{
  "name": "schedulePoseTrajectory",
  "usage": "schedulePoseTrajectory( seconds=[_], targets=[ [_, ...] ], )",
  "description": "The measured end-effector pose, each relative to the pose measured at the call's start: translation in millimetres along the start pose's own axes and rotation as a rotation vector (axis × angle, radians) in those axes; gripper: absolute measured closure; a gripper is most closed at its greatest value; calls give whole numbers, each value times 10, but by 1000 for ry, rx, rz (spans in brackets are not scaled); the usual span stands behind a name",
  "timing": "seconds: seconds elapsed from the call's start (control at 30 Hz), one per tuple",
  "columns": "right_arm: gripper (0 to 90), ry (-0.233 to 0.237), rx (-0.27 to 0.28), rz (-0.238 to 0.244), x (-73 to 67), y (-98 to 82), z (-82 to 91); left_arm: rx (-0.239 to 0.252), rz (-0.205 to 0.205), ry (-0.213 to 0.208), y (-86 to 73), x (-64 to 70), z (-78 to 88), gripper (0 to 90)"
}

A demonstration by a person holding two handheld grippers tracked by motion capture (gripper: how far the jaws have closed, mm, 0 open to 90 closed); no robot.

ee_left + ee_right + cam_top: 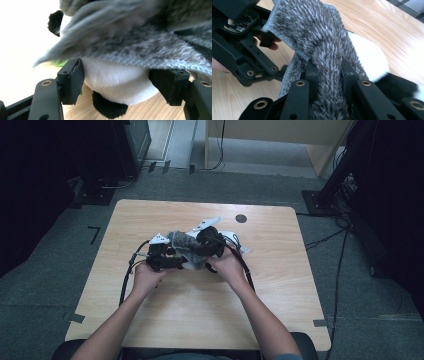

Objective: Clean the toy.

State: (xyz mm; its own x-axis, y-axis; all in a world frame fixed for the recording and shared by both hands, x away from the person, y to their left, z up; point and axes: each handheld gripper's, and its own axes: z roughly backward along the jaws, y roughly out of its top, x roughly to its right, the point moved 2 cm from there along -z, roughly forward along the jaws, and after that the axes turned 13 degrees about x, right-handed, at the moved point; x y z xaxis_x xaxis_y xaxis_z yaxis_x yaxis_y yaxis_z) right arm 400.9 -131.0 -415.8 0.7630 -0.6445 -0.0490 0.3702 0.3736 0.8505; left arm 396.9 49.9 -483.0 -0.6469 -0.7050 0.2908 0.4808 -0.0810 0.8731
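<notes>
Grey fuzzy cloth (322, 37) is draped over a white and black soft toy (117, 85) near the middle of the wooden table (280, 285). Toy's white body is squeezed between the two pads of the left gripper (120, 82), w/ jaws set about halfway apart, one pad on each side. A fold of the cloth is pinched tight by the right gripper (328, 75), jaws nearly closed on it. Both grippers are seen close together in the high view, w/ toy & cloth between them. Toy's black foot (108, 108) is touching the table.
</notes>
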Motion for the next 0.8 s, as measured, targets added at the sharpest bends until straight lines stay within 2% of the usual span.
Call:
schedulePoseTrajectory(
  seconds=[0.3, 0.53, 0.8],
  targets=[
    [747, -31, -3, -26, 115, -51, 201, -8, -5, -1, -3, -10, 4, 301],
    [747, -86, 29, -86, 283, -116, 553, -11, 4, -15, 10, -28, -4, 301],
    [745, -117, 72, -150, 486, -254, 858, -15, 10, -34, 17, -60, -3, 302]
  ],
)
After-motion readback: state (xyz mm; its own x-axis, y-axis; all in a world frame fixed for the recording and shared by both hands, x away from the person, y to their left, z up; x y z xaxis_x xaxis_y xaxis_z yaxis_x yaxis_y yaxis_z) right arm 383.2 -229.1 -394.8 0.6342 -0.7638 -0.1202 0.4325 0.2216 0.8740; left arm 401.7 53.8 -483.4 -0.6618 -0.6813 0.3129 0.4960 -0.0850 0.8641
